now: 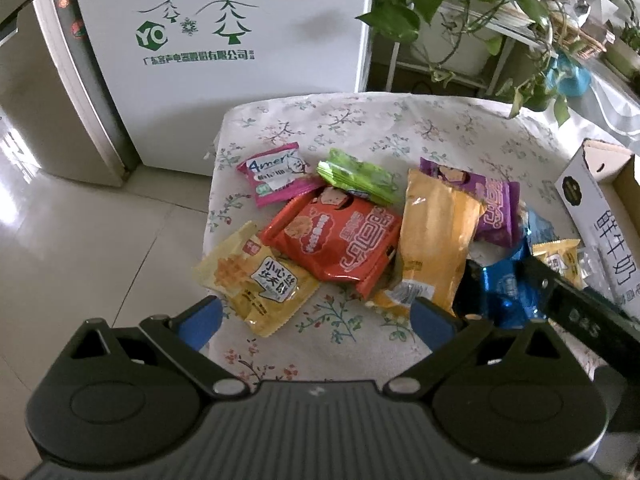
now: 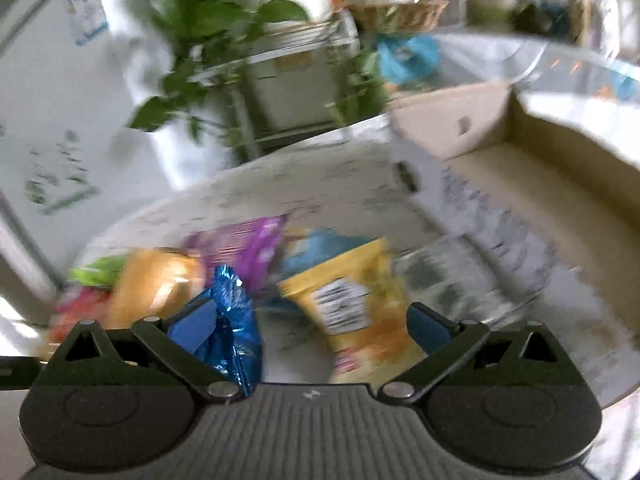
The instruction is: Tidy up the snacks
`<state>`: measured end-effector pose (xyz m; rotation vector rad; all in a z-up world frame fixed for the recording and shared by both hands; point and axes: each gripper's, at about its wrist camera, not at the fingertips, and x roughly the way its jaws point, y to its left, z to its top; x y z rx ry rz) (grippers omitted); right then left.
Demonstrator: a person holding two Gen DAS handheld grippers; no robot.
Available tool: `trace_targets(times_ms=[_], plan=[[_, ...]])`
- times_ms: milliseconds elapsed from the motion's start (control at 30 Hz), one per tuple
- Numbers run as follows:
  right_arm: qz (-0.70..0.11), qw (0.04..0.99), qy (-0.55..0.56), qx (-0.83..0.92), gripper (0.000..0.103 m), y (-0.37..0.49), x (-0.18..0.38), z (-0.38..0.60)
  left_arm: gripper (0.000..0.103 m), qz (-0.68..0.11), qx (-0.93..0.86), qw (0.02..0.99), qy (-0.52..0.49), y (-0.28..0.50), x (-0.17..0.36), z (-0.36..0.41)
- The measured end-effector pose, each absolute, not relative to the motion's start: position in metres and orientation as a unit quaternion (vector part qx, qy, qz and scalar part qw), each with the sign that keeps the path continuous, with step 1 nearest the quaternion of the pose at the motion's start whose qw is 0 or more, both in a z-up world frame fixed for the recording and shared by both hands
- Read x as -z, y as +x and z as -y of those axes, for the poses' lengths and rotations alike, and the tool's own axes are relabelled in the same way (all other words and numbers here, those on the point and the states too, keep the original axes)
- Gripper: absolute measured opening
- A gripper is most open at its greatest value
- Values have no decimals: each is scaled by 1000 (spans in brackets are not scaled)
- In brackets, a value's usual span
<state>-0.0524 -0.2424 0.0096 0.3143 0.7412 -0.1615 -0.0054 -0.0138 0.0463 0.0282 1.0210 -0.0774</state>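
Note:
Several snack packets lie in a heap on a floral-cloth table (image 1: 360, 128): a pink one (image 1: 276, 174), a green one (image 1: 356, 176), a red one (image 1: 336, 236), a pale yellow one (image 1: 256, 280), a long orange one (image 1: 436, 232), a purple one (image 1: 480, 200) and a blue one (image 1: 506, 288). My left gripper (image 1: 316, 320) is open above the table's near edge, holding nothing. My right gripper (image 2: 312, 328) is open; the blue packet (image 2: 232, 320) and a small yellow packet (image 2: 352, 304) lie between its fingers. The right wrist view is blurred by motion.
An open cardboard box (image 1: 600, 200) stands at the table's right side, its brown inside in the right wrist view (image 2: 520, 184). A white fridge (image 1: 224, 40) stands behind the table on the left. Potted plants on a rack (image 1: 480, 8) are behind. Tiled floor (image 1: 80, 220) lies left.

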Motion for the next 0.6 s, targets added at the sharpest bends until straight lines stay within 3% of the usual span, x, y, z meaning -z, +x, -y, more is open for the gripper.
trace_targets(times_ms=[133, 367, 600], plan=[[-389, 914, 107, 42, 103, -55, -24, 226, 100, -489, 34, 871, 19, -5, -44, 15], [-362, 928, 72, 52, 103, -51, -75, 256, 100, -489, 48, 870, 27, -8, -44, 24], [-419, 900, 71, 93, 103, -24, -69, 326, 100, -491, 45, 869, 35, -7, -40, 27]])
